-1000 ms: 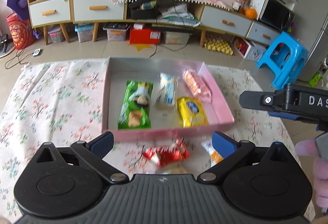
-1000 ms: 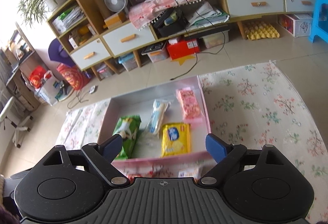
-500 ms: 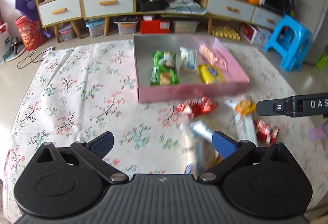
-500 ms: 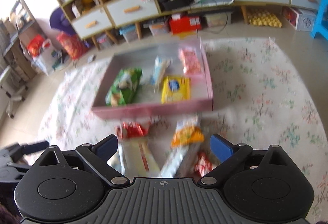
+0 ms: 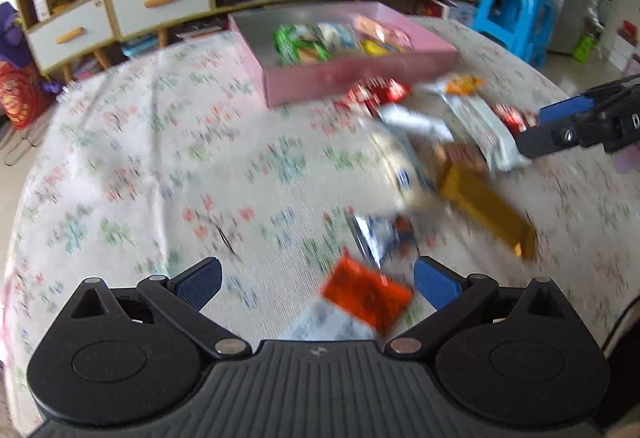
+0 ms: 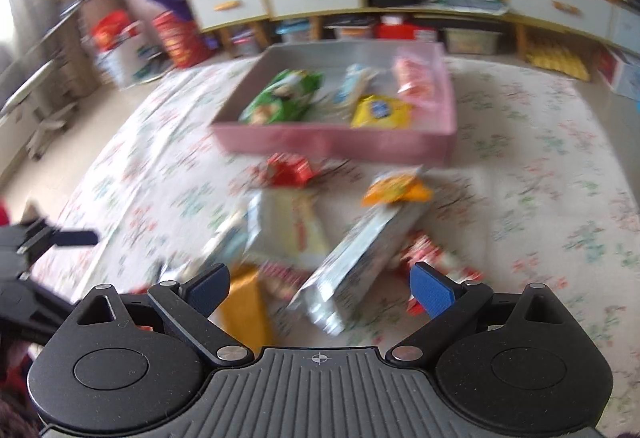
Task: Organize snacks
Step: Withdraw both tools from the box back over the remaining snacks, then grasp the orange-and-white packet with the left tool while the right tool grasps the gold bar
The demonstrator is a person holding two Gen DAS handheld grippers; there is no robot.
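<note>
Two grippers hang wide open and empty over a flowered cloth (image 5: 132, 157); the left gripper (image 5: 316, 284) sits near an orange packet (image 5: 366, 296); loose snacks (image 6: 360, 242) lie before the right gripper (image 6: 320, 288); farther off, a pink box (image 6: 340, 145) holds four packets.

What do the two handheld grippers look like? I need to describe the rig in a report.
Both match: the left gripper and right gripper have a black ribbed body, two round black discs, black linkage arms with silver pins, and blue finger pads. A small crosshair mark sits on the body's centre.
</note>
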